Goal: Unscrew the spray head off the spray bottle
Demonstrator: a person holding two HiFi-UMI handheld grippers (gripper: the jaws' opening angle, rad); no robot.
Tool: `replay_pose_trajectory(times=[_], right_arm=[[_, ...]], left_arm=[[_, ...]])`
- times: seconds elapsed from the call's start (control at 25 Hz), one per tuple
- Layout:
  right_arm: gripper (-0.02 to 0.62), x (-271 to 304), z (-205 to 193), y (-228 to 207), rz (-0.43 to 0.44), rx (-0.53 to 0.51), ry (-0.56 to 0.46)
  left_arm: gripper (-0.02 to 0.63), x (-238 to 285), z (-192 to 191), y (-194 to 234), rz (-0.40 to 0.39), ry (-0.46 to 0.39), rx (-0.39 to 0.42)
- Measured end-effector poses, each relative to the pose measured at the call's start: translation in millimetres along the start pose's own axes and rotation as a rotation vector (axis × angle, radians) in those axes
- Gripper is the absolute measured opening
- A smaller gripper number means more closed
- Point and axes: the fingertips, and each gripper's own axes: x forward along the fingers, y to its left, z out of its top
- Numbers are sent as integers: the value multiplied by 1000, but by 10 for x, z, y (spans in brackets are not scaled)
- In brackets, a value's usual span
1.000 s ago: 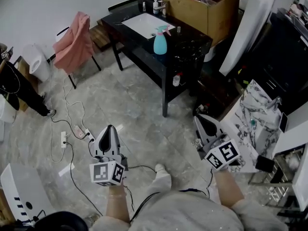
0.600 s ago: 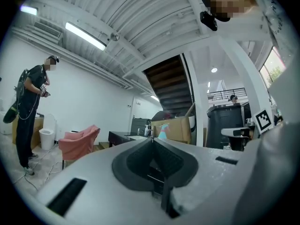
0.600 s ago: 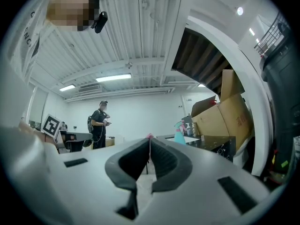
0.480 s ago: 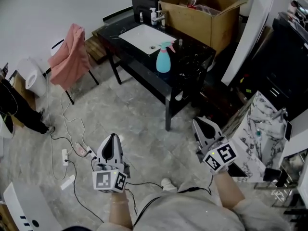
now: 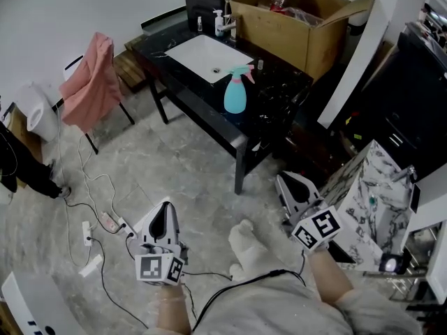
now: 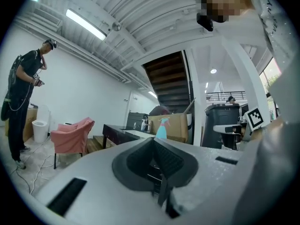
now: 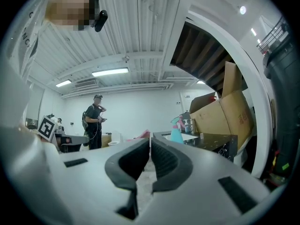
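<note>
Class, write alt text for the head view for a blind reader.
A teal spray bottle stands on a black table beside a white sink. Nearer the camera, the left tongs and right tongs are both shut, holding nothing.

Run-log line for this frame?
phase: pre-grasp | left hand-held gripper: shut, empty | right hand-held gripper: shut, empty | spray bottle: on black table, untouched, spray head on

spray bottle (image 5: 235, 91) on table (image 5: 183, 82)
</note>
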Motion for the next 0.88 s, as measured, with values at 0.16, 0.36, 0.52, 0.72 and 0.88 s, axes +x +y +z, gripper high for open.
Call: replay_pose_trajectory(times=[0.16, 0.36, 0.52, 0.72, 0.88], right_arm=[[6, 293, -13, -174, -2, 2, -3], [8, 728, -26, -428, 2, 7, -9], [8, 1056, 12, -641, 7, 2, -7], [9, 1377, 23, -826, 10, 2, -4], [11, 1569, 3, -956, 13, -1, 6]], left_arm=[[6, 286, -18, 167, 12, 2, -11], [6, 787, 33, 306, -11, 4, -10], [6, 1200, 100, 344, -35, 2, -8], [6, 1619, 82, 400, -61, 8, -24], [6, 1927, 22, 389, -98, 20, -37]])
